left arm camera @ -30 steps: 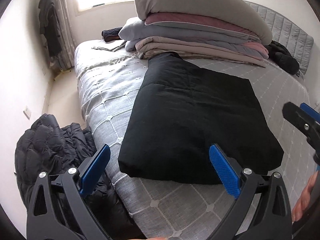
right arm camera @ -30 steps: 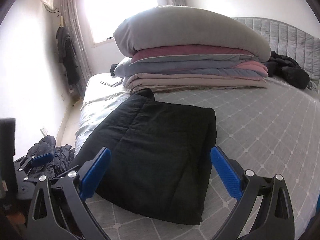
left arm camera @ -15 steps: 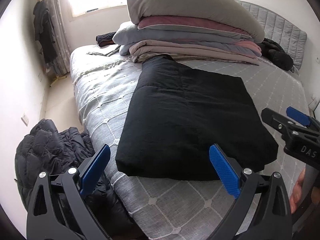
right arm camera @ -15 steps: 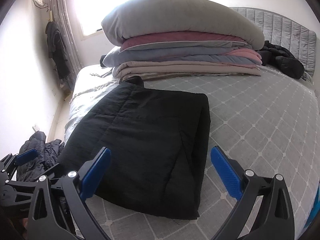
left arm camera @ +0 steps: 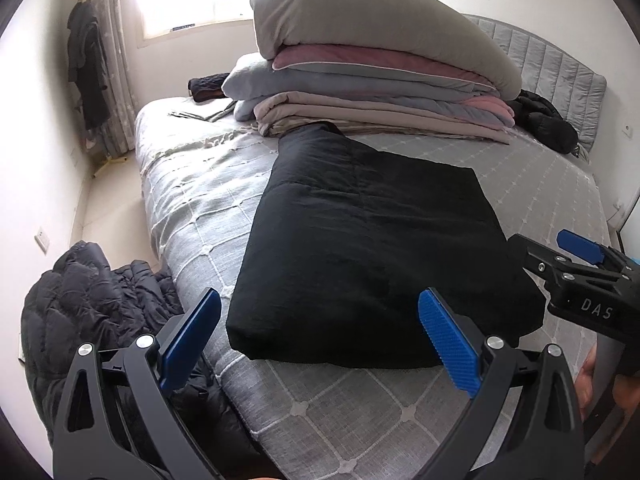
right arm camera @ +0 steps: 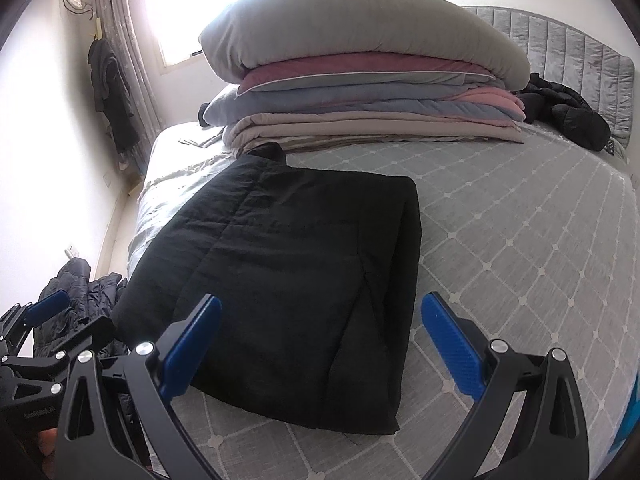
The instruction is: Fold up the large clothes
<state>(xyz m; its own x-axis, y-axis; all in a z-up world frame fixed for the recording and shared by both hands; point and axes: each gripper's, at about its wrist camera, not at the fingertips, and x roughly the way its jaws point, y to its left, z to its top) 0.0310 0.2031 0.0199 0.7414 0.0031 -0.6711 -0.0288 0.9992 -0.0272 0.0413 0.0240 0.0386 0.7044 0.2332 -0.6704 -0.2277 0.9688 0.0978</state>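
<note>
A black padded garment (left arm camera: 372,248) (right arm camera: 288,264) lies folded into a thick rectangle on the grey bed (left arm camera: 192,200) (right arm camera: 520,248), near its front edge. My left gripper (left arm camera: 320,332) hovers open in front of the garment's near edge, holding nothing. My right gripper (right arm camera: 320,336) is open too, above the garment's near right part, empty. The right gripper (left arm camera: 576,264) also shows at the right edge of the left wrist view, and the left gripper (right arm camera: 44,320) at the lower left of the right wrist view.
A tall stack of folded quilts and a grey pillow (left arm camera: 376,68) (right arm camera: 360,80) fills the far side of the bed. A dark puffer jacket (left arm camera: 88,304) lies on the floor at the left. Another black jacket (right arm camera: 568,112) sits by the headboard. Clothes (left arm camera: 86,64) hang by the curtain.
Both grippers have drawn back and risen a little, so the folded garment sits slightly farther off. The right gripper has come further into the left wrist view. Both stay open.
</note>
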